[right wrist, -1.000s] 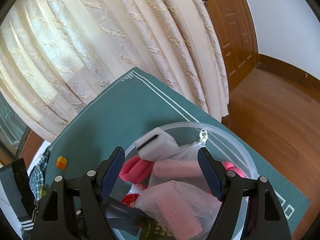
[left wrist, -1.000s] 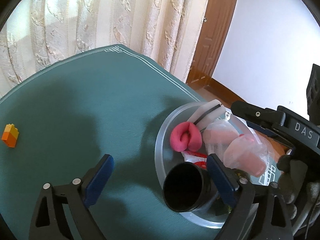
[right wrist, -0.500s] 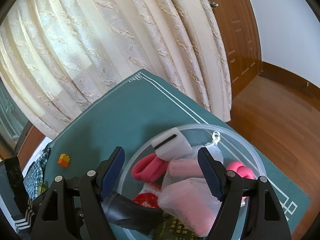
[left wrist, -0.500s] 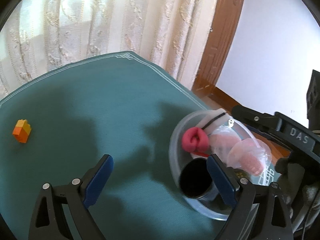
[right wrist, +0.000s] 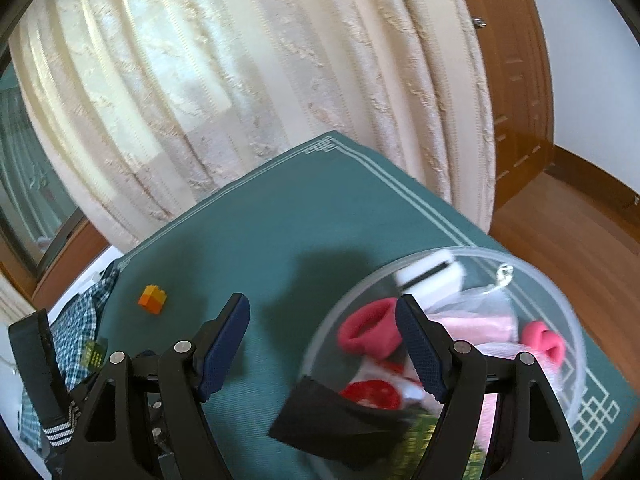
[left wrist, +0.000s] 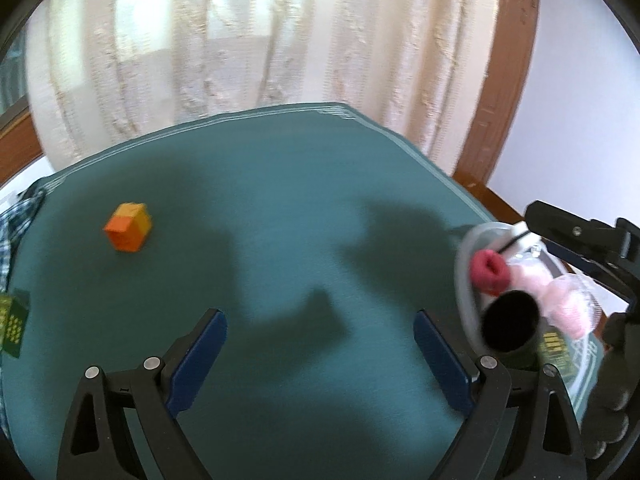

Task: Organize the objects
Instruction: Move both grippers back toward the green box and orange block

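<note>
Backlit daylight, motion blur, fisheye warp

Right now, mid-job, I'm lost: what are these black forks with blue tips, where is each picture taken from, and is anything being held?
Each fork is a handheld two-finger gripper carried by a person; a camera on it looks along its fingers. The left gripper is open over bare green tablecloth, holding nothing. The right gripper is open too, one finger over the clear round plastic bowl. That bowl holds pink rolled cloth, mesh bags and a black cup. Loose on the cloth lies an orange-and-yellow toy brick. The checked fabric hangs at the table's edge.
</note>
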{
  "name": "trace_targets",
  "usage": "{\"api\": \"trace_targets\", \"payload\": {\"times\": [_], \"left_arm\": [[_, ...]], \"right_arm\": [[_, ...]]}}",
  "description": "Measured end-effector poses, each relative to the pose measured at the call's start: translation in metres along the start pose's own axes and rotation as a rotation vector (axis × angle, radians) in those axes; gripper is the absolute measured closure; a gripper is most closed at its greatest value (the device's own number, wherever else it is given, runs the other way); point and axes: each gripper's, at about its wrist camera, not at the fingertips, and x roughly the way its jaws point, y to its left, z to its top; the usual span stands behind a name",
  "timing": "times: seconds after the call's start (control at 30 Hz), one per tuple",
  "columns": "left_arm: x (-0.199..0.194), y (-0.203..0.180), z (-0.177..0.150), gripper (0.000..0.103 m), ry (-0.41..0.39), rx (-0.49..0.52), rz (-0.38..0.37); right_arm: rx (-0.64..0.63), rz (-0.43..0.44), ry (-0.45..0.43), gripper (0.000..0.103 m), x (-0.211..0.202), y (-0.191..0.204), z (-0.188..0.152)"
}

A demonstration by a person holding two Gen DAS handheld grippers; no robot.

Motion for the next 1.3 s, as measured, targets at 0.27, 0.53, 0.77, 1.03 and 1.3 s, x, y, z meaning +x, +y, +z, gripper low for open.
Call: {"api": "trace_targets", "payload": {"times": [0.27, 0.53, 0.77, 1.03, 1.3], "left_arm": [[-0.008, 0.055, -0.014, 0.005, 0.002, -0.088, 0.079], [-0.025, 0.109, -0.025, 0.004, -0.022, -0.162, 0.171], [-0.036, 0.155, -0.034, 0.0, -0.023, -0.225, 0.232], [-0.056, 0.215, -0.036, 0.0, -0.058, -0.288, 0.362], [-0.068, 0.266, -0.037, 0.0, -0.094, -0.361, 0.49]], "right_arm": [[-0.067, 0.065, 0.057, 0.026, 0.016, 0.048, -0.018], [-0.139, 0.103, 0.101, 0.026, 0.029, 0.091, -0.034], [-0.177, 0.126, 0.182, 0.026, 0.052, 0.119, -0.058], [-0.219, 0.154, 0.245, 0.026, 0.068, 0.144, -0.076], [-0.236, 0.166, 0.287, 0.026, 0.079, 0.156, -0.086]]}}
